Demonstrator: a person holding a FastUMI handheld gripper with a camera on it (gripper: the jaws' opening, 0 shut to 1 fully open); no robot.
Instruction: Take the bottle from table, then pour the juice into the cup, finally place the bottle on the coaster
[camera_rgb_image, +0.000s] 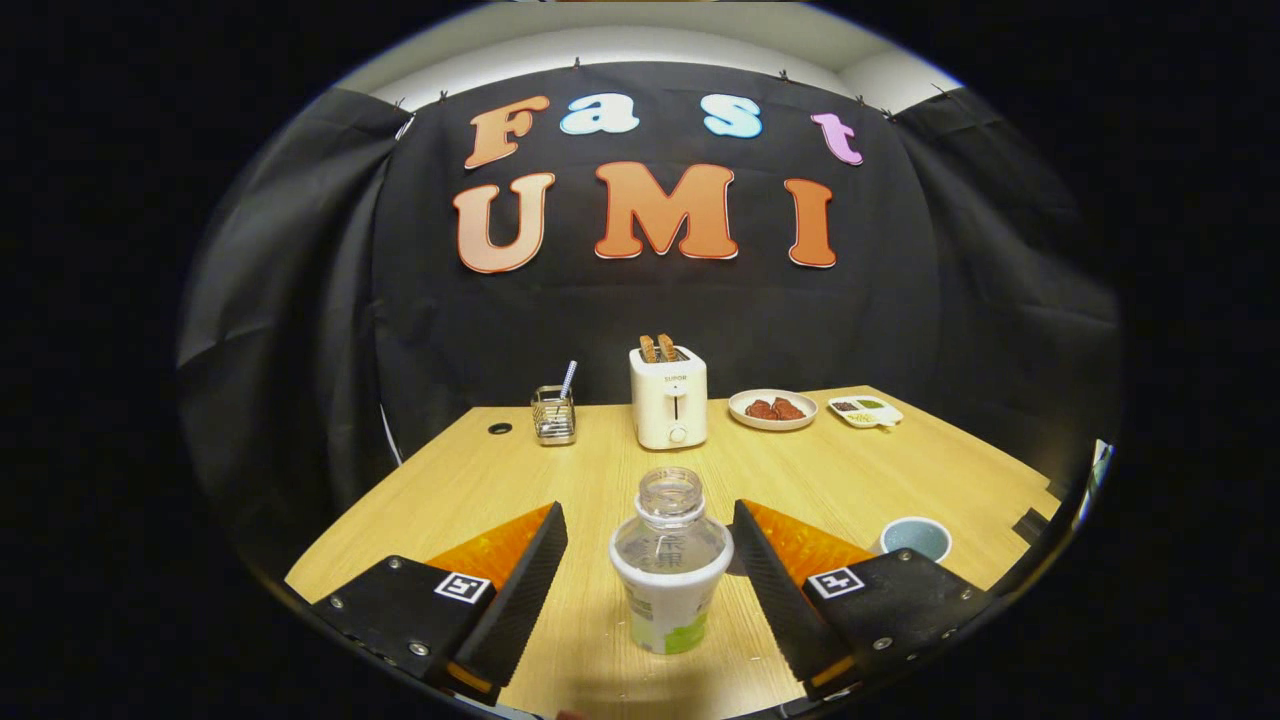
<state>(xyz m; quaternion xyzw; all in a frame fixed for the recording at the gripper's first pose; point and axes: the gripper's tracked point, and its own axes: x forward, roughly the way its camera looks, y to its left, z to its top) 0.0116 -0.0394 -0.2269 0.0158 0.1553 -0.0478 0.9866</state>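
Clear bottle (669, 560) between fingers (520, 590) (untouched)

Your bottle (669, 560) stood on the surface (600, 480) between the spread tongs (650, 585), touching neither; cup (915, 538) right, toaster (668, 397) beyond.

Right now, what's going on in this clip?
A person's hand-held gripper is lined up on an uncapped clear bottle standing upright on the wooden table. The fingers are open, one on each side of the bottle, with a gap on both sides, so nothing is gripped yet. A cup sits just beyond the right finger. Farther back stand a toaster with bread, a plate of food and a wire holder. Pouring has not started.
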